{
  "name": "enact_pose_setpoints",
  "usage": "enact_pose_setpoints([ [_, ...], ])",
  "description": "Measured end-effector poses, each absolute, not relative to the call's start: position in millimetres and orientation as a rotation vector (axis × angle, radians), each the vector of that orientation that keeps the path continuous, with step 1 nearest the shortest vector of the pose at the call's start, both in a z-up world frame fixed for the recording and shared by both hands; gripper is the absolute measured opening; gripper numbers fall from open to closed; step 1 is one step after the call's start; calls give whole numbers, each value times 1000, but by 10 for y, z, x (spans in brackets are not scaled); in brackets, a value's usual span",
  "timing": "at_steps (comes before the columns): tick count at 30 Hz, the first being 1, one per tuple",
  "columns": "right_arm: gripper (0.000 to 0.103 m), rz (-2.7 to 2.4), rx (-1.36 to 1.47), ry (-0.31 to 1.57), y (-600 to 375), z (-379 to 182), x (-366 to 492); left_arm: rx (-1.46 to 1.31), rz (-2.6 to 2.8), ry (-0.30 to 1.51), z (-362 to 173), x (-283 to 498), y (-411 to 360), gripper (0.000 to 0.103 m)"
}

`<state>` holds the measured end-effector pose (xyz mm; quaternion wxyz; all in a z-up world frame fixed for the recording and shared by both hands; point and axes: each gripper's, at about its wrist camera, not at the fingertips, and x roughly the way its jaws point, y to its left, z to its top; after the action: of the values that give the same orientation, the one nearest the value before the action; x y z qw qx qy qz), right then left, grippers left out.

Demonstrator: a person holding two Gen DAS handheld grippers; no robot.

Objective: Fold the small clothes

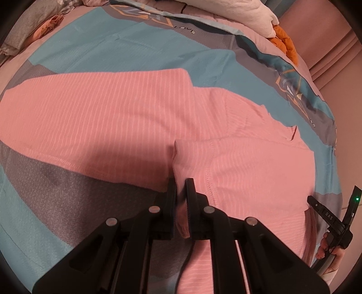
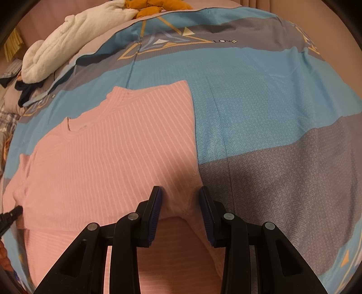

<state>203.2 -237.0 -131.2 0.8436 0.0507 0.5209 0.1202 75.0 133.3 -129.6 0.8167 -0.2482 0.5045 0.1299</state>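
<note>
A pink striped shirt [image 1: 113,108] lies spread on the blue and grey bed cover [image 1: 67,226]. My left gripper [image 1: 180,187] is shut on a raised fold of the shirt, and the pinched ridge runs away from its narrow jaws. In the right wrist view the shirt [image 2: 108,158] lies with its neckline to the far left. My right gripper [image 2: 180,196] stands open over the shirt's near right corner, with a hump of fabric between its parted jaws. The left gripper's fingertip [image 2: 13,211] shows at the shirt's left edge. A hand [image 1: 328,248] holds the right tool beside the shirt.
A white fleece blanket [image 2: 74,38] and an orange cloth [image 2: 153,6] lie at the far end of the bed. Grey and peach clothes [image 1: 27,29] are piled at the far left. The bed cover [image 2: 271,113] lies bare to the right of the shirt.
</note>
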Motion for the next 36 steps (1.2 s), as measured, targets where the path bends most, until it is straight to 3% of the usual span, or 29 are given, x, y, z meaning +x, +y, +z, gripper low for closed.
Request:
enact_pose_setpoints([
  [14, 36, 240, 97, 1089, -2350, -1319, 2005, -494, 308, 1108, -1427, 756, 1312, 12],
  [31, 37, 181, 75, 1090, -2458, -1277, 1862, -672, 278, 1042, -1379, 381, 1405, 11],
  [36, 41, 180, 48, 1054, -2464, -1128, 1717, -701, 278, 1006, -1221, 195, 1436, 19],
])
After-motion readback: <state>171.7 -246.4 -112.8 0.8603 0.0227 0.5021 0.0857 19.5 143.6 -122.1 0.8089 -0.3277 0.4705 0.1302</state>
